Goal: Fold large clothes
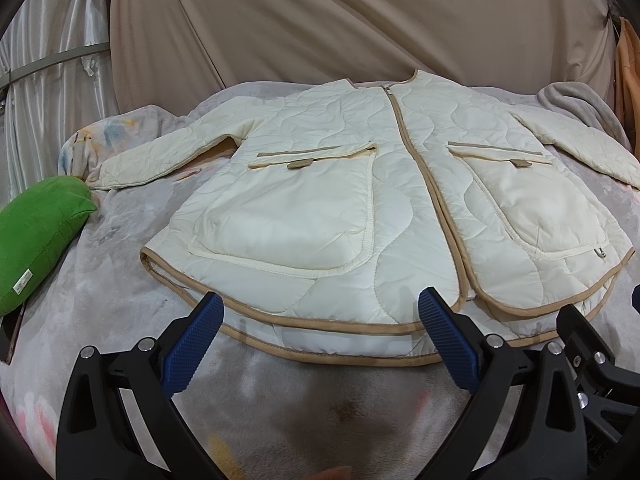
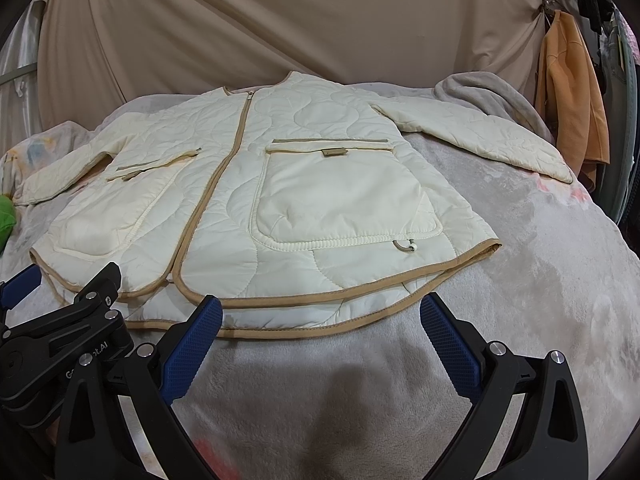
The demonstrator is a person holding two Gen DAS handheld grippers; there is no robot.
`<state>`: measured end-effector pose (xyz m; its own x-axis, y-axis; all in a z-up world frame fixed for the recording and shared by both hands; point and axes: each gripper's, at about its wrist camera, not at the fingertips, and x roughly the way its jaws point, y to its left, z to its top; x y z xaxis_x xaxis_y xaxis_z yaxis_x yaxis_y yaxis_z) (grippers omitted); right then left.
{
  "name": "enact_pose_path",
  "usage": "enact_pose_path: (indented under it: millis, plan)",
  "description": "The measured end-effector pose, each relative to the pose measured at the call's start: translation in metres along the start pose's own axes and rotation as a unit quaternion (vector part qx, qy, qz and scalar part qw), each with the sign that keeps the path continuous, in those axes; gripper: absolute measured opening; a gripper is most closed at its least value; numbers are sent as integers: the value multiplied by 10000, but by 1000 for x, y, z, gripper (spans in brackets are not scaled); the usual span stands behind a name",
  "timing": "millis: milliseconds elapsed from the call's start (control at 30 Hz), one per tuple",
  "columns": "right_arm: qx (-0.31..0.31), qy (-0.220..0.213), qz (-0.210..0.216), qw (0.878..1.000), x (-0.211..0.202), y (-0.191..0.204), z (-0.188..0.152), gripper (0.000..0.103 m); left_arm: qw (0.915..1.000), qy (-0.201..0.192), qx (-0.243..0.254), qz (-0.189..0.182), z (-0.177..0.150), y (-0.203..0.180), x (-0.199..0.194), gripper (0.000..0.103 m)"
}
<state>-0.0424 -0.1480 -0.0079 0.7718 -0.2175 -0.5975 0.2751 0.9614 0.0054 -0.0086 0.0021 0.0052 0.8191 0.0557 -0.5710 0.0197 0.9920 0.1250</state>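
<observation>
A cream quilted jacket [image 1: 340, 200] with tan trim lies flat and zipped on a grey blanket [image 1: 120, 280], front up, both sleeves spread out to the sides. My left gripper [image 1: 320, 312] hovers open just above the near hem, left of the zip. In the right wrist view the same jacket [image 2: 280, 184] fills the middle, and my right gripper [image 2: 320, 316] is open over the hem below the right pocket [image 2: 344, 196]. Neither gripper holds cloth. The left gripper's body [image 2: 60, 320] shows at the lower left of the right view.
A green cushion [image 1: 36, 236] lies at the blanket's left edge near the left sleeve. Tan drapes [image 1: 320, 20] hang behind. An orange garment [image 2: 572, 108] hangs at the right. A bunched grey blanket fold [image 2: 480, 92] sits behind the right sleeve.
</observation>
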Motion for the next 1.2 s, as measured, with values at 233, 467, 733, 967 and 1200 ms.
enact_pose_path:
  millis: [233, 467, 733, 967, 1200]
  plan:
    - [339, 230, 626, 9972, -6, -44, 25, 97, 9977, -376, -124, -555, 16, 22, -15, 96]
    - [1707, 492, 66, 9841, 58, -232, 100, 97, 9919, -292, -303, -1196, 78, 76, 10, 98]
    - [3568, 494, -313, 9324, 161, -407, 130, 94, 9965, 57, -368, -751, 115, 105, 75, 98]
    - [4448, 134, -565, 8937, 207, -459, 144, 75, 9989, 62, -126, -457, 131, 115, 120, 98]
    - [3125, -405, -442, 9480, 206, -375, 252, 12, 9990, 182, -173, -359, 147, 114, 149, 97]
